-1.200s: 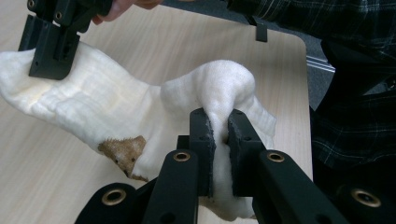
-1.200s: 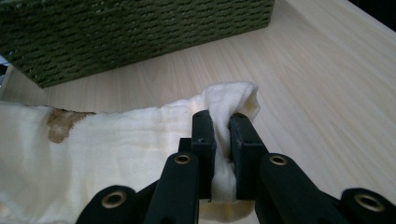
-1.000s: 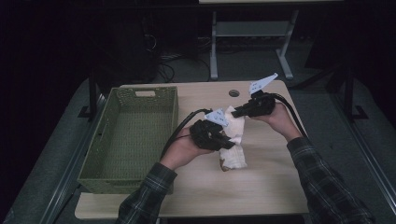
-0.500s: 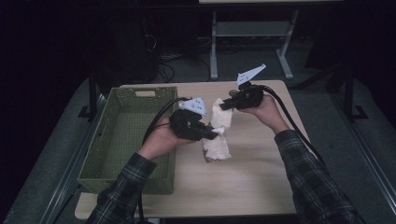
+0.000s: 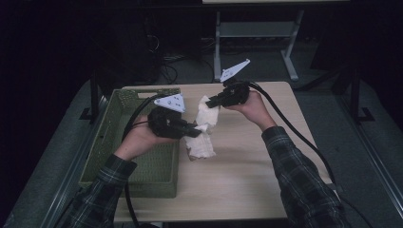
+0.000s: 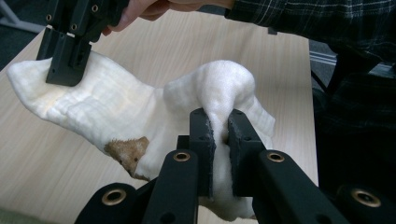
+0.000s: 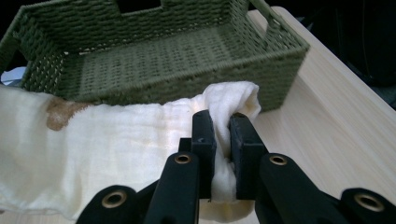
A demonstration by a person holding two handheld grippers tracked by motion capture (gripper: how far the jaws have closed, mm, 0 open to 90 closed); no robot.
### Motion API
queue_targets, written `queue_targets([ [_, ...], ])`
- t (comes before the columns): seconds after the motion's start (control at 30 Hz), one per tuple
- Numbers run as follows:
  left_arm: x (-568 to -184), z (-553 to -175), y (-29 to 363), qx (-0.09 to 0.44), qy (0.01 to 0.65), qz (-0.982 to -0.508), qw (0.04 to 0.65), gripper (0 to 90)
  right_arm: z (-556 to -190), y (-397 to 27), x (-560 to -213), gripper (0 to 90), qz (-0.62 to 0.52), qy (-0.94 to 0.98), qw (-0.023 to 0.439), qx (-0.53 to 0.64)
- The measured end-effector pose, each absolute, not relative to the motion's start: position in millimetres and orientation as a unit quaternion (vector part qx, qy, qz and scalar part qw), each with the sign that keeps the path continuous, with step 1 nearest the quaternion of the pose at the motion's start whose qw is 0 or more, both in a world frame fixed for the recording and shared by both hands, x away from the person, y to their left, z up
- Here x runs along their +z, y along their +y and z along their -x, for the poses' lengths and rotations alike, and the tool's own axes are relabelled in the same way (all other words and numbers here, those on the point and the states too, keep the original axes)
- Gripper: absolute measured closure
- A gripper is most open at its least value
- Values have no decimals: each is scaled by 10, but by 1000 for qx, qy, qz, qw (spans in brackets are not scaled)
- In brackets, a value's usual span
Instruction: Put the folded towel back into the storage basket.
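1. Cloth (image 5: 202, 137): white, crumpled, with a brown stain (image 6: 128, 151). Held up between both tools above the worktop's middle, just beside the basket's right wall; its lower end hangs toward the worktop.
2. Left tool (image 5: 192, 129): clenched on a bunched fold of the cloth, seen pinched between its black jaws in the left gripper view.
3. Right tool (image 5: 212, 101): clenched on another bunched edge of the cloth, toward the worktop's far edge.
4. Basket (image 5: 114, 161): green, woven, rectangular, at the worktop's left edge.
5. Worktop (image 5: 247, 175): light wood, bare at its near right corner.
6. Sleeves: dark plaid, entering from the near edge.
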State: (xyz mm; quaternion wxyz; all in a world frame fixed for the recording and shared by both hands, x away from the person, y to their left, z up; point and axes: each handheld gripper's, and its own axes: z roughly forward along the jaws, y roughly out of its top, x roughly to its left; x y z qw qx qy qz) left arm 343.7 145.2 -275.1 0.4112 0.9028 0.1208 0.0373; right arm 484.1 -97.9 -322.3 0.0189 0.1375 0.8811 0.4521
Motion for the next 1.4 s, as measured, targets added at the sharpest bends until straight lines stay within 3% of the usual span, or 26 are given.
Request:
queue_targets([
  [0.87, -2832, -3229, 2216, 68, 160, -899, 402, 817, -4914, -48, -3182, 820, -90, 888, 10, 451],
  [1.4, -3036, -3199, 2680, 51, 183, -902, 388, 816, -4952, 446, -3301, 820, -66, 895, 2, 441],
])
